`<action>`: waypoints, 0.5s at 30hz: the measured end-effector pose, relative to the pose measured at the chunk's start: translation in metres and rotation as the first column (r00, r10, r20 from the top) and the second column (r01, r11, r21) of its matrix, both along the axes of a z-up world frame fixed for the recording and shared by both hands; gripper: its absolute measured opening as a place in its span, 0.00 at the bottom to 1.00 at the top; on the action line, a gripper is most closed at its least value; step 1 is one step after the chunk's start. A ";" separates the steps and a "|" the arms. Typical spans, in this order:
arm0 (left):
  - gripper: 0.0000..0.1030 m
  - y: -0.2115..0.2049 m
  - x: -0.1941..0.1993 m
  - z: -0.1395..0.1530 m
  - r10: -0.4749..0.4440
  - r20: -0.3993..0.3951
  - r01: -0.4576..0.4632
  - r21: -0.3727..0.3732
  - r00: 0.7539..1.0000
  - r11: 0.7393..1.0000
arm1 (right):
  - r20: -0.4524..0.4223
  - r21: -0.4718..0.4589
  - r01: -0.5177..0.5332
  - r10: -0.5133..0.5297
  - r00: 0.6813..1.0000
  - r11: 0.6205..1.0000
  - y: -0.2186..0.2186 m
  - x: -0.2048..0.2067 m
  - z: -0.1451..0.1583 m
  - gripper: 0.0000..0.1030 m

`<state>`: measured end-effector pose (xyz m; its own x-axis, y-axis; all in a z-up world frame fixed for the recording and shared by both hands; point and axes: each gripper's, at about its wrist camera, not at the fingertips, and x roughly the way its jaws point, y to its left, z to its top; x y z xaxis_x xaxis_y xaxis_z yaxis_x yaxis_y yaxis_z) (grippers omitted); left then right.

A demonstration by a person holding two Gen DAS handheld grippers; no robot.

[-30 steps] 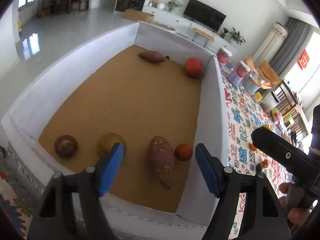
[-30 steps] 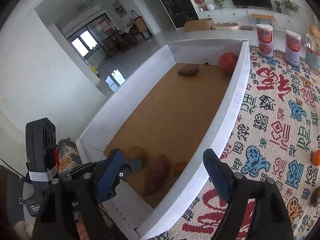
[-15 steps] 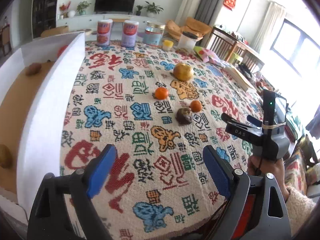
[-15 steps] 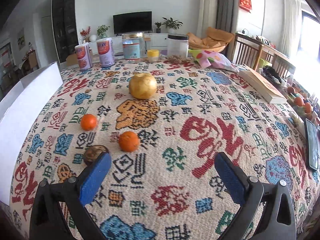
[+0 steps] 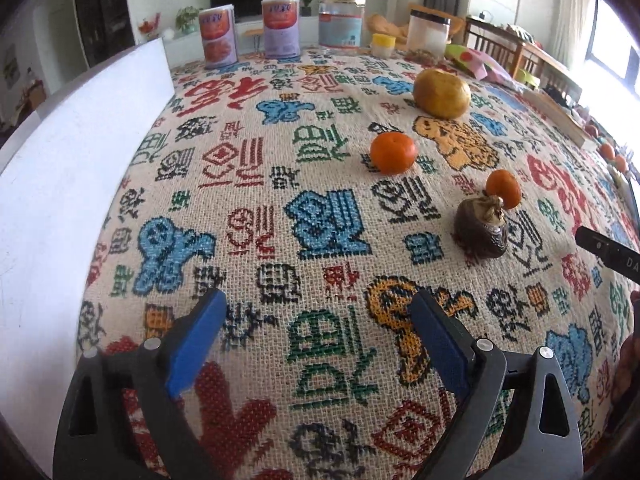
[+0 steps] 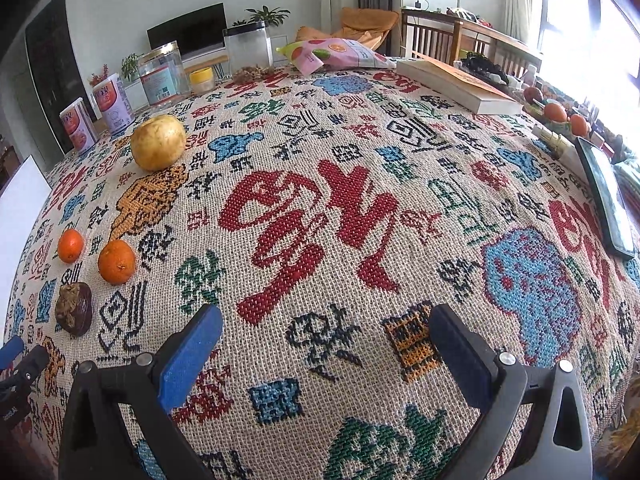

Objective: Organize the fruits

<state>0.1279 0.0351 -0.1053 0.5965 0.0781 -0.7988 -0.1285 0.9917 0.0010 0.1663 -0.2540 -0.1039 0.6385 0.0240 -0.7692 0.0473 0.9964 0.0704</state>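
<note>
Fruit loose on the patterned cloth, your left gripper just spread wide and empty, brown fruit beyond its right finger, two oranges behind, yellow pear farthest, your right gripper wide apart too, empty.

Spread across the table: a patterned cloth. At nine o'clock in the left wrist view, standing on the cloth's edge, a box wall. At one o'clock, a round fruit; just nearer, a mandarin. At three o'clock, a second mandarin touching behind a dried fruit. Along twelve o'clock, at the far edge, two cans, a jar and a container. In the right wrist view, at two o'clock, a book; at three o'clock, a phone; at twelve, a snack bag.
</note>
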 end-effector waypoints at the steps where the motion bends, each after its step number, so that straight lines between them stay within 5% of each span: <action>1: 0.95 0.000 0.001 0.000 0.003 -0.002 -0.003 0.003 1.000 1.000 | -0.003 0.007 0.002 -0.002 1.000 1.000 -0.001 0.000 -0.001 1.00; 15: 0.97 0.000 0.002 -0.002 0.011 -0.006 -0.011 0.004 1.000 1.000 | -0.023 -0.042 -0.009 0.008 1.000 0.999 0.007 0.002 -0.004 1.00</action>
